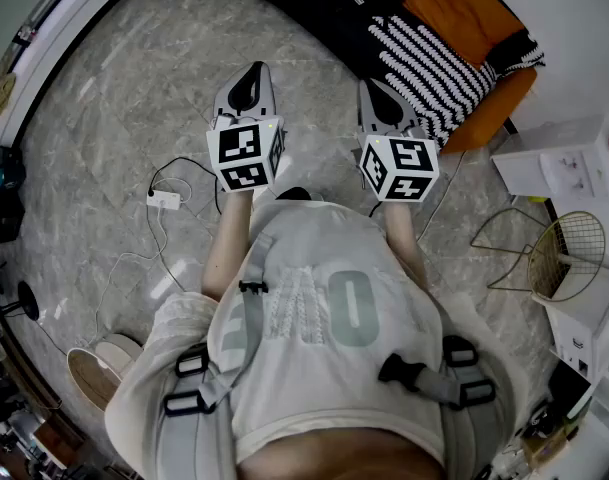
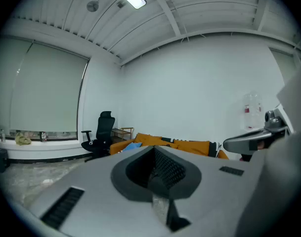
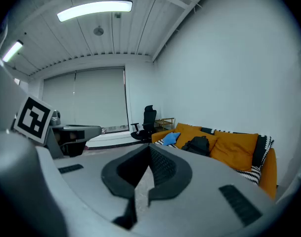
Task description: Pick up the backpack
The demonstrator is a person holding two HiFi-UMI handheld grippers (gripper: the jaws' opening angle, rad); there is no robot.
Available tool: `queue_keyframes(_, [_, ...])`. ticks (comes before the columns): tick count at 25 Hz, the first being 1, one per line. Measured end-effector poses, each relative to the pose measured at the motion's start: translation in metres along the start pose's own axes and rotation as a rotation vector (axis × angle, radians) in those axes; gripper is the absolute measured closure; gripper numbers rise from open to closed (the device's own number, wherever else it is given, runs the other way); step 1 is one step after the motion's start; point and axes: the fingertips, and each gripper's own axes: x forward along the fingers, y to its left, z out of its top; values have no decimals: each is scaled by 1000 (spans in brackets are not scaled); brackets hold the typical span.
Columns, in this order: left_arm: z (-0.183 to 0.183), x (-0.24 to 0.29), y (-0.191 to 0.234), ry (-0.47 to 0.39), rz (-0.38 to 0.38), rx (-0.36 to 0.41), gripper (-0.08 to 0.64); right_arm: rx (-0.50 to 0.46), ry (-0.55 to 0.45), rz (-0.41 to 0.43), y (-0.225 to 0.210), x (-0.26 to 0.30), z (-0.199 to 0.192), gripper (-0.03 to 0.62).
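The black backpack (image 3: pixel 197 144) leans against the orange cushions of the sofa (image 3: pixel 234 147), far ahead of my right gripper (image 3: pixel 150 152). In the head view it is a dark mass (image 1: pixel 356 8) on the striped blanket at the top. Both grippers are held side by side over the marble floor, well short of the sofa. My left gripper (image 1: pixel 252 70) is shut with nothing in it, and my right gripper (image 1: pixel 376 88) is shut and empty too. In the left gripper view the shut left gripper (image 2: pixel 155 154) points at the sofa (image 2: pixel 185 145).
A black office chair (image 3: pixel 148 120) and a blue cushion (image 3: pixel 170 138) are at the sofa's far end. A white power strip (image 1: pixel 164 199) with cables lies on the floor at left. A white box (image 1: pixel 554 158) and a gold wire basket (image 1: pixel 564 258) stand at right.
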Motion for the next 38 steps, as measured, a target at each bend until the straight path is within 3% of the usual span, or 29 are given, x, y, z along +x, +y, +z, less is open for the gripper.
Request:
queue_keyframes(7, [-3, 6, 7, 8, 16, -21, 540, -20, 22, 16, -4, 9, 2, 588])
queue_keyframes(12, [-15, 10, 14, 32, 33, -30, 540, 55, 55, 10, -13, 17, -15, 588])
queue_keyframes(15, [-20, 10, 25, 46, 63, -37, 540, 46, 82, 3, -16, 22, -22, 586])
queue_keyframes(21, [-11, 31, 45, 14, 81, -34, 540, 41, 76, 17, -19, 42, -21, 586])
queue_keyframes(27, [-1, 92, 67, -4, 57, -36, 540, -36, 57, 15, -36, 94, 6, 586])
queue_keyframes(38, [17, 245, 101, 46, -49, -45, 540, -35, 116, 2, -73, 223, 40, 586])
